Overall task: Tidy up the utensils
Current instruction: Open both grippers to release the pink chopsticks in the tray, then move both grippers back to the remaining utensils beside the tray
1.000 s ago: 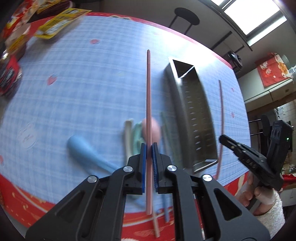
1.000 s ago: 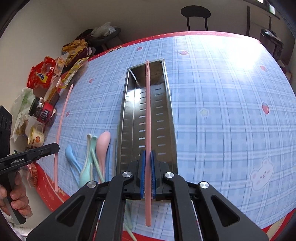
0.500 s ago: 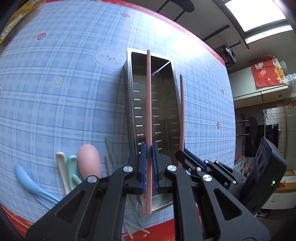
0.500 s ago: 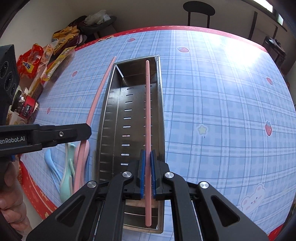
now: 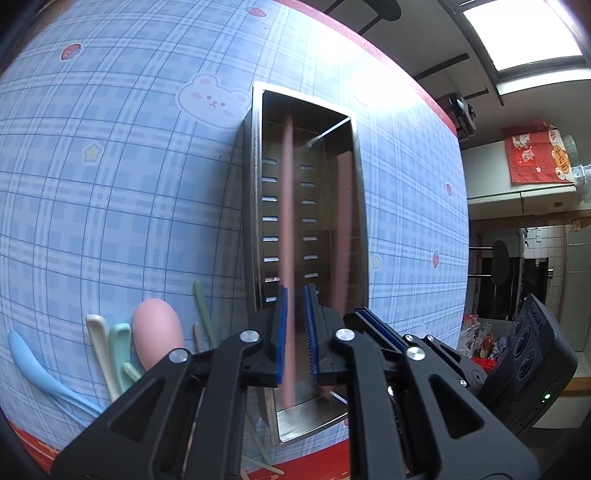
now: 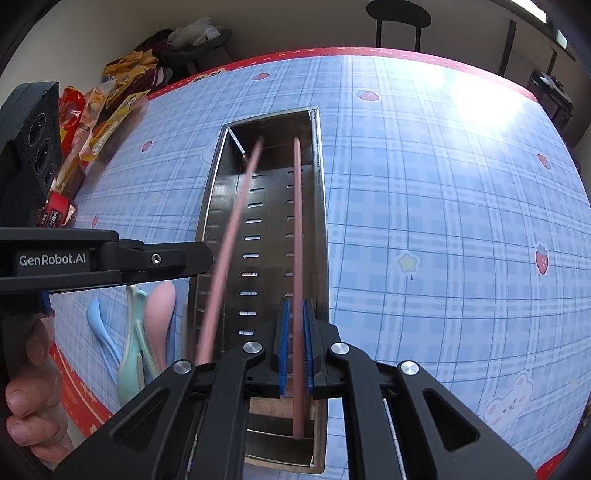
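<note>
A long steel utensil tray (image 5: 255, 206) (image 6: 207, 229) with slotted floor lies on the blue plaid tablecloth. My left gripper (image 5: 295, 332) hangs over its near end with its jaws slightly parted; a pink chopstick (image 5: 286, 221), blurred, runs between them into the tray. My right gripper (image 6: 295, 343) is beside it, jaws also slightly parted around a second pink chopstick (image 6: 297, 240) lying along the tray's right side. The left chopstick shows blurred in the right wrist view (image 6: 229, 251). Pastel spoons (image 5: 155, 332) (image 6: 147, 317) lie left of the tray.
Snack packets (image 6: 96, 110) and jars crowd the table's far left corner. The red table edge (image 5: 325, 458) runs just under the grippers. A black stool (image 6: 399, 18) stands beyond the far edge. The left gripper's body (image 6: 92, 258) reaches in from the left.
Both grippers have lowered over the tray and their jaws have parted. The two pink chopsticks have slipped loose, and the left one is blurred in motion into the tray.
</note>
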Demonstrator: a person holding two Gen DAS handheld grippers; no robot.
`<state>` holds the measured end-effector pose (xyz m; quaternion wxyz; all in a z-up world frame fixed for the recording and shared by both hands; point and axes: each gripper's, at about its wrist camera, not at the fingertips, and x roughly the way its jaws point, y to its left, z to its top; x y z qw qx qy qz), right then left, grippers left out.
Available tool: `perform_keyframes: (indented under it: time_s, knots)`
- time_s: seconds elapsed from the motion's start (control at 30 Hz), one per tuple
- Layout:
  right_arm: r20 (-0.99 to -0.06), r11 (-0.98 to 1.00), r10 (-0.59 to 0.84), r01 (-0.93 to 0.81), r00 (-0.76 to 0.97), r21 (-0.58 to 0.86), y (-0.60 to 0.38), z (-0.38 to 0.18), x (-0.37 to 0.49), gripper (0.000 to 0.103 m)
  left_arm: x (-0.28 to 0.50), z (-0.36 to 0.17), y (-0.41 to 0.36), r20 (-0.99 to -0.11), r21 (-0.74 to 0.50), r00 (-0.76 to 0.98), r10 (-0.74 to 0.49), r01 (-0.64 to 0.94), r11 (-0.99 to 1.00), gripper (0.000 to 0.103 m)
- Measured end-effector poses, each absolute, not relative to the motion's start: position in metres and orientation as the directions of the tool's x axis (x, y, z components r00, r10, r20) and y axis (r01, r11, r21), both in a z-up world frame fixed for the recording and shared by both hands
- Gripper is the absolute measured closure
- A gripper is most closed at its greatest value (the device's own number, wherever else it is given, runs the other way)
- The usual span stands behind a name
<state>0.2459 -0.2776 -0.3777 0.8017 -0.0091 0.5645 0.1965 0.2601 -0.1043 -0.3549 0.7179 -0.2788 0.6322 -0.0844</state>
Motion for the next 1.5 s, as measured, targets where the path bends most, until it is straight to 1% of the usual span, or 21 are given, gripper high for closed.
perform_keyframes:
  time_s: [0.03, 0.07, 0.1, 0.17, 0.2, 0.23, 0.27, 0.3, 0.33, 0.4, 0.57, 0.73, 1.0, 1.13, 1.23, 1.3, 1.4, 1.5]
  knots:
    - [-0.904, 0.923, 0.307, -0.325, 0.297, 0.207, -0.278, -0.374, 0.245, 0.089, 0.26, -0.351, -0.104, -0.854, -0.517, 0.201, -0.48, -0.222, 0.827, 0.078]
    - [-0.9, 0.924, 0.307, -0.323, 0.309, 0.205, -0.278, -0.37, 0.244, 0.078, 0.26, -0.345, -0.103, -0.849, -0.521, 0.22, -0.48, -0.21, 0.827, 0.074]
    - [-0.895, 0.926, 0.307, -0.32, 0.323, 0.202, -0.279, -0.367, 0.243, 0.069, 0.259, -0.338, -0.1, -0.847, -0.522, 0.235, -0.477, -0.199, 0.829, 0.073]
    - [-0.881, 0.926, 0.319, -0.315, 0.349, 0.21, -0.283, -0.357, 0.239, 0.064, 0.258, -0.324, -0.096, -0.846, -0.511, 0.271, -0.459, -0.171, 0.842, 0.067]
    - [-0.875, 0.925, 0.325, -0.311, 0.359, 0.216, -0.286, -0.353, 0.237, 0.058, 0.256, -0.317, -0.093, -0.846, -0.504, 0.288, -0.449, -0.159, 0.849, 0.065]
    - [-0.867, 0.926, 0.329, -0.307, 0.374, 0.219, -0.289, -0.348, 0.234, 0.055, 0.253, -0.308, -0.089, -0.845, -0.493, 0.313, -0.434, -0.143, 0.858, 0.061]
    - [-0.858, 0.927, 0.333, -0.304, 0.391, 0.221, -0.291, -0.343, 0.23, 0.049, 0.251, -0.3, -0.085, -0.845, -0.479, 0.336, -0.417, -0.128, 0.868, 0.056]
    - [-0.849, 0.927, 0.336, -0.301, 0.408, 0.222, -0.294, -0.338, 0.227, 0.046, 0.246, -0.294, -0.081, -0.844, -0.466, 0.355, -0.403, -0.113, 0.877, 0.054]
    - [-0.841, 0.928, 0.338, -0.301, 0.423, 0.222, -0.296, -0.333, 0.222, 0.042, 0.242, -0.285, -0.077, -0.844, -0.443, 0.379, -0.38, -0.095, 0.891, 0.052]
    - [-0.826, 0.929, 0.338, -0.3, 0.451, 0.216, -0.301, -0.325, 0.213, 0.035, 0.232, -0.273, -0.069, -0.84, -0.415, 0.411, -0.353, -0.069, 0.907, 0.051]
    - [-0.782, 0.931, 0.35, -0.288, 0.515, 0.226, -0.312, -0.31, 0.189, 0.034, 0.199, -0.253, -0.041, -0.825, -0.342, 0.492, -0.279, -0.04, 0.939, 0.051]
    - [-0.749, 0.921, 0.383, -0.281, 0.54, 0.269, -0.32, -0.306, 0.161, 0.034, 0.157, -0.248, -0.011, -0.822, -0.274, 0.53, -0.208, -0.048, 0.961, 0.051]
    - [-0.767, 0.919, 0.386, -0.285, 0.513, 0.272, -0.31, -0.326, 0.124, 0.034, 0.092, -0.274, 0.024, -0.848, -0.23, 0.511, -0.139, -0.119, 0.966, 0.05]
    - [-0.79, 0.92, 0.38, -0.285, 0.481, 0.269, -0.301, -0.343, 0.109, 0.035, 0.064, -0.297, 0.033, -0.874, -0.246, 0.463, -0.147, -0.162, 0.956, 0.05]
    - [-0.807, 0.917, 0.382, -0.295, 0.451, 0.269, -0.291, -0.357, 0.098, 0.041, 0.049, -0.313, 0.036, -0.89, -0.261, 0.428, -0.157, -0.196, 0.945, 0.05]
    - [-0.821, 0.915, 0.381, -0.304, 0.426, 0.266, -0.284, -0.367, 0.092, 0.047, 0.041, -0.324, 0.035, -0.9, -0.26, 0.406, -0.156, -0.213, 0.942, 0.05]
    - [-0.837, 0.904, 0.386, -0.342, 0.388, 0.258, -0.27, -0.38, 0.082, 0.054, 0.031, -0.335, 0.03, -0.91, -0.264, 0.379, -0.168, -0.217, 0.94, 0.051]
    - [-0.843, 0.885, 0.399, -0.393, 0.361, 0.251, -0.259, -0.388, 0.074, 0.058, 0.025, -0.345, 0.023, -0.921, -0.244, 0.353, -0.162, -0.202, 0.948, 0.051]
